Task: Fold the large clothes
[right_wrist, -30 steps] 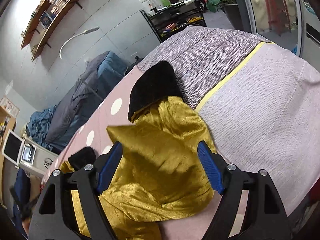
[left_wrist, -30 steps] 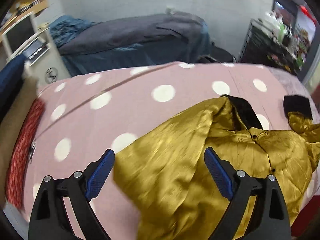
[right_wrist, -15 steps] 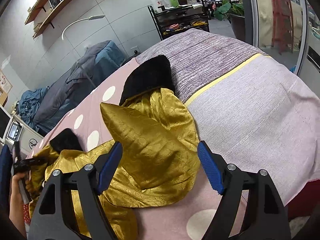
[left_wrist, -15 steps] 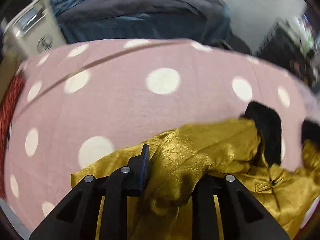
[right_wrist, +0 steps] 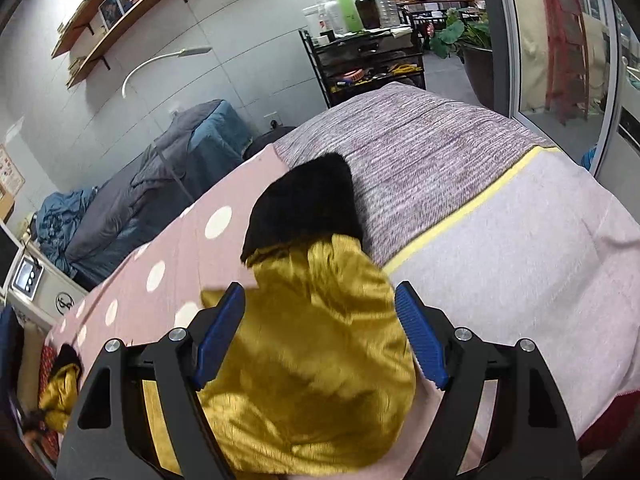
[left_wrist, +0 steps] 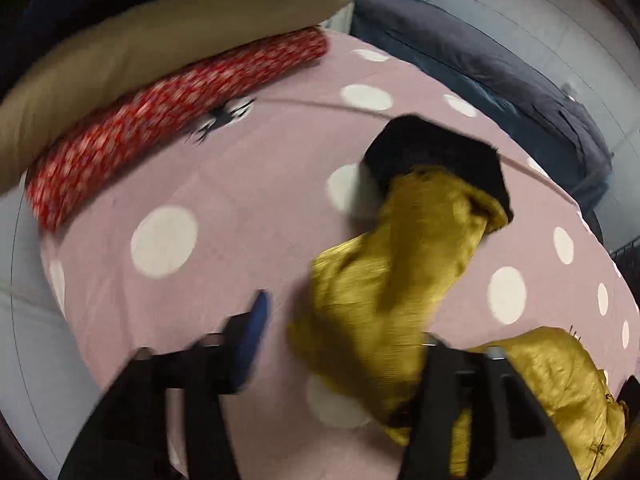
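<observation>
Left gripper [left_wrist: 340,344] jaws have just been opening, gold sleeve [left_wrist: 400,280] lying between; right gripper [right_wrist: 320,340] is hovering wide, holding nothing; next, pinching the black cuff [right_wrist: 304,204].

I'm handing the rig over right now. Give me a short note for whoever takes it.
Left gripper: its jaws have just been opening, gold sleeve lying loose between them, not pinched.
Right gripper: open over the other sleeve, holding nothing.
Gold jacket: spread on the polka-dot bedspread, black cuffs outward.
Done: no finished fold visible.
Left: fold both sleeves in, then the body.
</observation>
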Available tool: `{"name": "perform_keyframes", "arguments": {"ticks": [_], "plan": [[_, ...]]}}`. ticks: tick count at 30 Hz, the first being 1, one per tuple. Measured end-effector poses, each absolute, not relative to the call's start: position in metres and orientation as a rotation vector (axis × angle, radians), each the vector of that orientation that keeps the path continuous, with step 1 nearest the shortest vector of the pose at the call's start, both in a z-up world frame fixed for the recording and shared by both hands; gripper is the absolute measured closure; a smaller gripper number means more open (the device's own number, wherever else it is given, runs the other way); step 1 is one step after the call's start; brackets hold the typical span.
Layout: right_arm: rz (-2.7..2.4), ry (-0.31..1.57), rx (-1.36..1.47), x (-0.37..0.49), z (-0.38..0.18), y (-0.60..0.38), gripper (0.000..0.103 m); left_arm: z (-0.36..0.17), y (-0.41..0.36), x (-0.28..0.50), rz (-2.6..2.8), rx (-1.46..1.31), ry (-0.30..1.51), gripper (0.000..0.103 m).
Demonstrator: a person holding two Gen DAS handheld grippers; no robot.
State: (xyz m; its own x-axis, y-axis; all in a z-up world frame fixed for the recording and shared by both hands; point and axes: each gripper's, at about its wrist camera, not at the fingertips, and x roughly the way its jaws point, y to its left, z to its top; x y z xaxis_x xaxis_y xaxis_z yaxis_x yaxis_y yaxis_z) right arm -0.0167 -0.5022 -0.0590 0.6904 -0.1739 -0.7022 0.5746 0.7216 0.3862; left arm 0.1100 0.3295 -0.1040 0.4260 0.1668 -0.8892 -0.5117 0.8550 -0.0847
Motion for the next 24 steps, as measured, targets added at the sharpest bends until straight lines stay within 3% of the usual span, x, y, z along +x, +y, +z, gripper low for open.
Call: {"name": "perform_keyframes", "arguments": {"ticks": [2,7,10,12,13,14,24], "plan": [[-0.454,0.725,0.651,-0.003,-0.065,-0.516,0.026,-0.104,0.328,0.092,0.434,-0.405,1.002,0.02],[-0.478,0.844,0.612,0.031,-0.097,-0.536,0.027,-0.085,0.305,0.074,0.399,-0.452,0.906,0.02],[-0.447,0.913,0.593,0.049,-0.122,-0.533,0.044,-0.057,0.275,0.07,0.364,-0.382,0.829,0.016],[-0.419,0.937,0.576,0.056,-0.131,-0.525,0.06,-0.037,0.252,0.071,0.33,-0.29,0.779,0.006],[-0.413,0.949,0.546,0.058,-0.133,-0.519,0.079,-0.03,0.242,0.073,0.312,-0.245,0.776,0.006],[-0.419,0.955,0.495,0.06,-0.133,-0.513,0.09,-0.026,0.236,0.073,0.308,-0.214,0.778,0.006],[-0.618,0.575,0.224,-0.03,-0.032,-0.491,0.102,-0.028,0.178,0.111,0.068,-0.233,0.85,0.007]]}}
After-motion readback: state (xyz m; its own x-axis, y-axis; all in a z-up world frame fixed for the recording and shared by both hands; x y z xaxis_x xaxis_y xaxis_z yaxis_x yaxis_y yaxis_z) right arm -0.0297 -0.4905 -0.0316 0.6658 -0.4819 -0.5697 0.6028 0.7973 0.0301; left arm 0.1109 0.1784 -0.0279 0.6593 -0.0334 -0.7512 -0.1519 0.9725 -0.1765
